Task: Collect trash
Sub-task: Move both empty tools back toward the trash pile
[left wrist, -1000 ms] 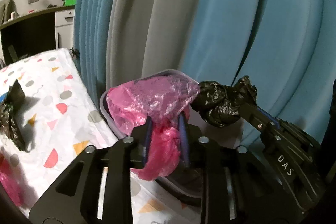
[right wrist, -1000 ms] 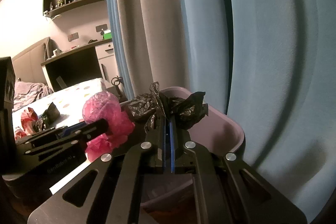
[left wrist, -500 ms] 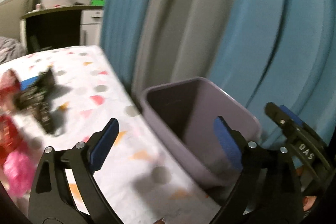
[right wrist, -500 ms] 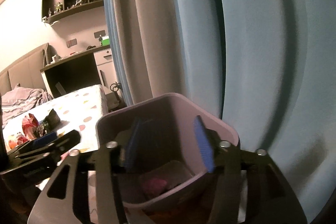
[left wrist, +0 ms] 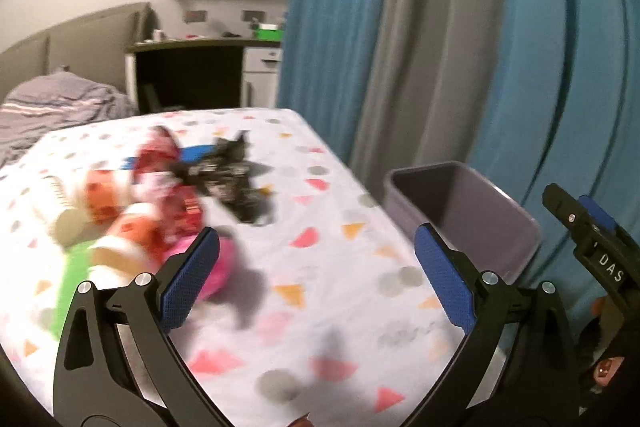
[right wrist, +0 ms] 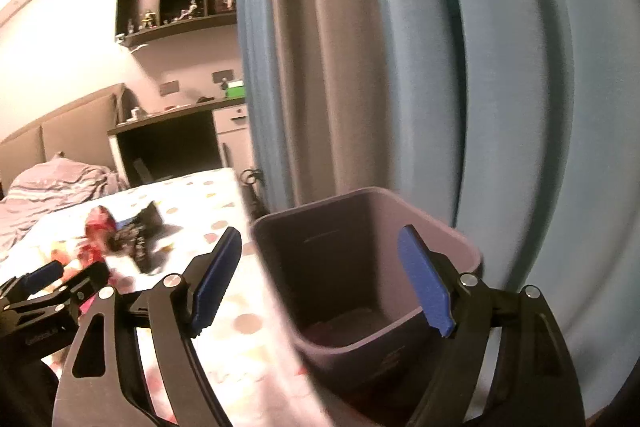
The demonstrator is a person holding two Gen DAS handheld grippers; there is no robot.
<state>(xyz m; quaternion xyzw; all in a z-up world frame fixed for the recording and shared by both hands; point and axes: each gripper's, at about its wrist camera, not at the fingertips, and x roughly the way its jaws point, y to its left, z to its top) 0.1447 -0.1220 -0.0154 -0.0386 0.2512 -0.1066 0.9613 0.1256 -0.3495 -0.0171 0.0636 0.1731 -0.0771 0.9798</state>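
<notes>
A grey trash bin [left wrist: 460,211] stands beside the bed's right edge; it fills the middle of the right wrist view [right wrist: 360,267]. My left gripper [left wrist: 316,275] is open and empty over the spotted bedsheet [left wrist: 328,307]. A blurred pile of trash lies to its left: a black crumpled bag [left wrist: 236,179], red wrappers [left wrist: 160,155], orange cups [left wrist: 120,239] and a pink bag [left wrist: 218,267]. My right gripper [right wrist: 320,275] is open and empty above the bin's near rim. The black bag [right wrist: 140,231] and a red wrapper [right wrist: 98,227] also show there.
Blue and grey curtains [left wrist: 460,47] hang right behind the bin. A dark desk [left wrist: 192,67] and white drawers [left wrist: 260,75] stand past the bed's far end. A grey duvet [left wrist: 52,111] lies at the far left. The right gripper's tip [left wrist: 592,227] shows beside the bin.
Both grippers have opened and let the pink and black bags drop into the bin. The left gripper has swung left toward the trash pile on the bed; the right has pulled back a little.
</notes>
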